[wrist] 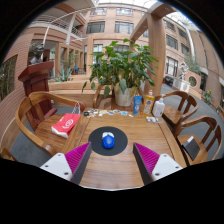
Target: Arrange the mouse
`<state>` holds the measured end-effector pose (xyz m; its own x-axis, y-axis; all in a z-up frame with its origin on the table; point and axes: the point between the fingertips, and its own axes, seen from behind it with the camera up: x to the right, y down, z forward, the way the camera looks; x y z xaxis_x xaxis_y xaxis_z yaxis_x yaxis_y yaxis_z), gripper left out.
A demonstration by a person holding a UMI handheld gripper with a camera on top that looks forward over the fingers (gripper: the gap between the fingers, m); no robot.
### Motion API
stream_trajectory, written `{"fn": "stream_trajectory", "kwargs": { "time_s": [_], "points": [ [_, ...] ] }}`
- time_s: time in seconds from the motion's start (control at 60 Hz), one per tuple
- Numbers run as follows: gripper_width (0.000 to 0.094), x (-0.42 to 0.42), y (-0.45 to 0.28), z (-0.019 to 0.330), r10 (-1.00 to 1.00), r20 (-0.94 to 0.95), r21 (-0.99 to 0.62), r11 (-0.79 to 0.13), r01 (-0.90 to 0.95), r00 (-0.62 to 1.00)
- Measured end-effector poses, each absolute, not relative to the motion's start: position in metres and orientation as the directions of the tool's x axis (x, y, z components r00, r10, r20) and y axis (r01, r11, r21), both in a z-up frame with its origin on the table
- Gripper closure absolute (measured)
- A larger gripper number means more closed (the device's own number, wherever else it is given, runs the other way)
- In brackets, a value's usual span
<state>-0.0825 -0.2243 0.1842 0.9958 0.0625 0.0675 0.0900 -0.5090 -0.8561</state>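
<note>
A blue mouse (108, 141) sits on a round black mouse mat (108, 139) in the middle of the wooden table (110, 168). My gripper (111, 160) hovers just short of the mat, open, with its magenta pads (77, 156) spread wide to either side. Nothing lies between the fingers except bare table wood. The mouse lies just ahead of the fingertips, centred between them.
At the table's far edge stand a potted plant (122, 72), bottles (137, 102) and small items. A red cloth (66, 123) lies on the wooden chair at the left (35, 115). More chairs (196, 135) stand to the right. Buildings rise beyond.
</note>
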Motion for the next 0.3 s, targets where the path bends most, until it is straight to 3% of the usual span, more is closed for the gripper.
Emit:
{"fn": "stream_trajectory", "kwargs": {
  "time_s": [0.3],
  "points": [
    [0.008, -0.0883, -0.2359, 0.1739, 0.075, 0.048, -0.854, -0.515, 0.08, 0.996]
  ]
}}
